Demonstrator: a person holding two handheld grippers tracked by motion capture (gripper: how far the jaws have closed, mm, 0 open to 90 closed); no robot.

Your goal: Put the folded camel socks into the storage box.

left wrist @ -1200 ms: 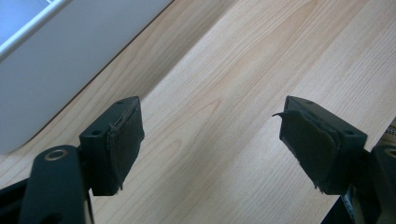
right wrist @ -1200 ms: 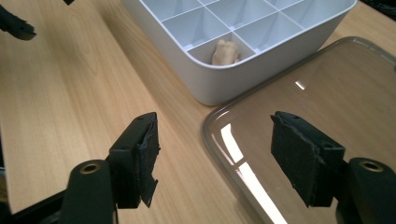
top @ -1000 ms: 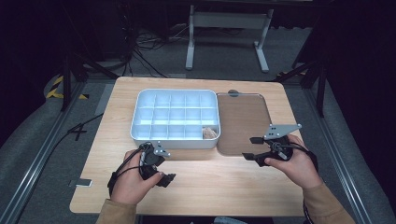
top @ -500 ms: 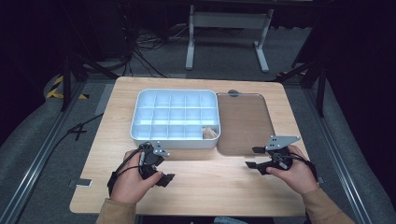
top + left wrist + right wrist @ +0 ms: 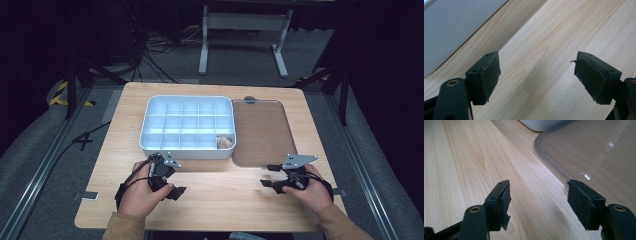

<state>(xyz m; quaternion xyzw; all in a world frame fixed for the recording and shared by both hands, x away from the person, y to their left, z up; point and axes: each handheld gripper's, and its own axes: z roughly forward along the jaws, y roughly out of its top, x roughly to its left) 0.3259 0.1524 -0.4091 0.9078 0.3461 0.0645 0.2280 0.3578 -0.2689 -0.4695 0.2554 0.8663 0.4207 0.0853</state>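
Tray (image 5: 150, 131) and lid (image 5: 261, 131) side by side on table (image 5: 225, 200); both grippers empty.

Small tan item (image 5: 224, 143) occupies the tray's near-right compartment. Clear lid lies flat, touching the tray's right wall. Left gripper (image 5: 169, 176) sits near the tray's front-left corner, jaws spread. Right gripper (image 5: 269, 175) sits just beyond the lid's front edge, jaws spread.

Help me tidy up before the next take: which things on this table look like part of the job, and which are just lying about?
Likely part of the job:
- compartment box
- small item in its corner cell
- clear lid
- left hand-held gripper, open
- right hand-held gripper, open

Just lying about:
- floor cables
- grey stand
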